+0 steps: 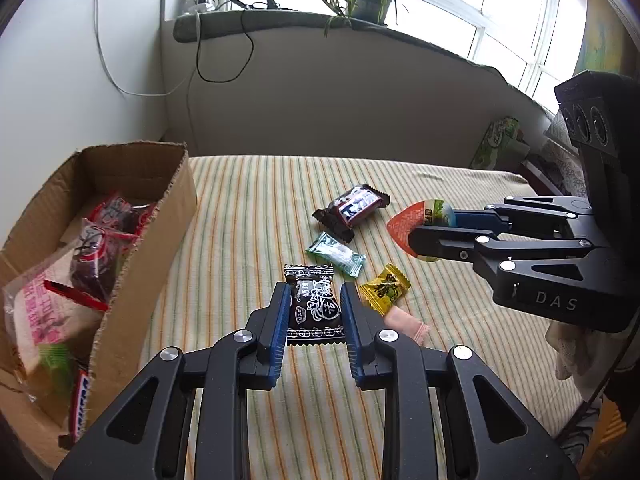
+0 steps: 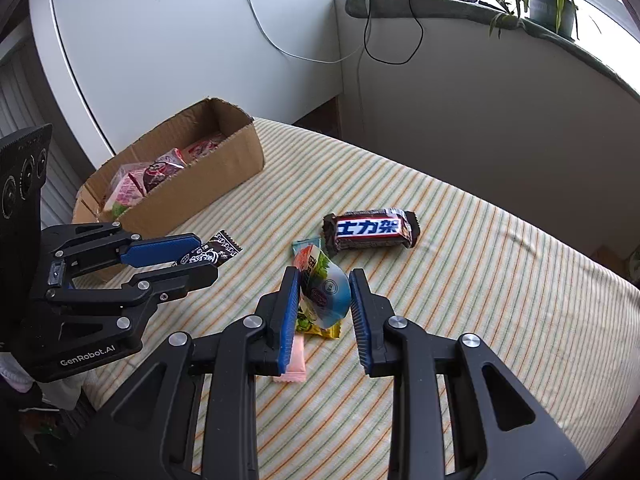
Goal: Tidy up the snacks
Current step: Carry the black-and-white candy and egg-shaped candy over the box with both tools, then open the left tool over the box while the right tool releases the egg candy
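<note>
Left gripper point(image 1: 314, 304) pinches the black candy packet point(image 1: 314, 306); right gripper point(image 2: 325, 300) – clamped on a jelly cup point(image 2: 326, 294).

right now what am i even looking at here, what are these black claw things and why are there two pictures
The black claws are two hand-held grippers; a person carries one in each hand. Each has a small wide-angle camera looking along its two fingers, so one picture comes from the left gripper and the other from the right gripper. Each view also shows the other gripper off to the side.

They are above a striped cloth. The left gripper is shut on a black candy packet. The right gripper is shut on a jelly cup with a colourful lid.

Still lying on the cloth are a chocolate bar, a green candy, a yellow candy and a pink candy. The cardboard box at the side already holds several packaged snacks.
</note>
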The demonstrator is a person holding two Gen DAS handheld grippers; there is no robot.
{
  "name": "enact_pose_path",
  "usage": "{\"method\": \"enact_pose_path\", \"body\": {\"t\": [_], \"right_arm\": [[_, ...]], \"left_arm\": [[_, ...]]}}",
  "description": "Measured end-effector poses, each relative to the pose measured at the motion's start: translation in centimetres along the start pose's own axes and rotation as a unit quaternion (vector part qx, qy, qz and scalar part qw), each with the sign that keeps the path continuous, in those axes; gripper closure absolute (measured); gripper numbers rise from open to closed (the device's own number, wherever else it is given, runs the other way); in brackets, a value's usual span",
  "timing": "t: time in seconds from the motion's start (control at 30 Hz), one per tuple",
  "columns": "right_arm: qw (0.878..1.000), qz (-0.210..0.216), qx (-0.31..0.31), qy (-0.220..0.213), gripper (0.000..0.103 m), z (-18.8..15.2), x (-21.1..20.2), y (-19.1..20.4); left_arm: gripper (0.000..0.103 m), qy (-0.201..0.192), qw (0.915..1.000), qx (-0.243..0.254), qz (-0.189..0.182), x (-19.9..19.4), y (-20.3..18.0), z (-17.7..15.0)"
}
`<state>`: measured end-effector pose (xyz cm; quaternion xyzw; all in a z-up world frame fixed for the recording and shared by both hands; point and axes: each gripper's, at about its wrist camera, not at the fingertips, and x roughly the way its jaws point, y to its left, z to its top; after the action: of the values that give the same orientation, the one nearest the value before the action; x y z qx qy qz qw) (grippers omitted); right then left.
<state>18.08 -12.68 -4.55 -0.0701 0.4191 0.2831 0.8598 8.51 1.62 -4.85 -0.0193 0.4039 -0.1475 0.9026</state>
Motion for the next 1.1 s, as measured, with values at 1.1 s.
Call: {"method": "enact_pose_path", "body": {"t": [1.1], "right_arm": [[0.994, 0.072, -0.081, 0.0, 0.077, 10.0, 6.4, 16.4]], "left_arm": [[0.079, -0.084, 0.9886, -0.088, 0.089, -8.9, 14.3, -0.6]]}}
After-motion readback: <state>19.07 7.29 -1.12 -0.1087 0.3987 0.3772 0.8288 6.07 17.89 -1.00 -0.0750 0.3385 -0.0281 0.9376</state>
